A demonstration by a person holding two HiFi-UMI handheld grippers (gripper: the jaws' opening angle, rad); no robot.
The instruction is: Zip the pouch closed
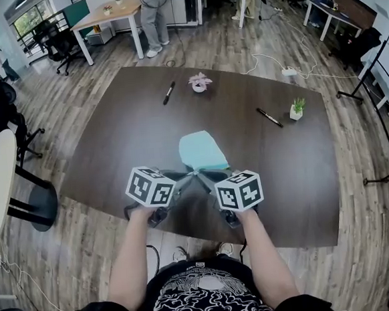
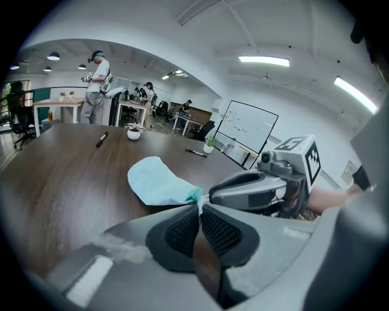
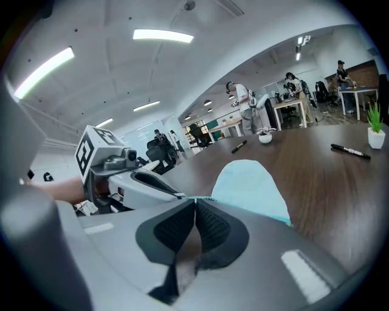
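While the teal pouch [image 1: 203, 151] lies flat on the dark table [image 1: 113, 138], both tongs meet at its near corner. The left gripper [image 2: 199, 211] is clamped on a small white tab [image 2: 200, 204], and the right gripper [image 3: 194, 203] seems pinched on the pouch's edge beside it. Zipping looks about to start: one hand must anchor the corner while the other draws the tab along that edge.

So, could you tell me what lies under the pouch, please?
Only the dark table shows beneath the pouch; anything trapped under it is hidden by its fabric.

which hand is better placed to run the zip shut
Left, probably: the left gripper pinches a white tab at the pouch corner, likely the pull; the right gripper anchors the edge.
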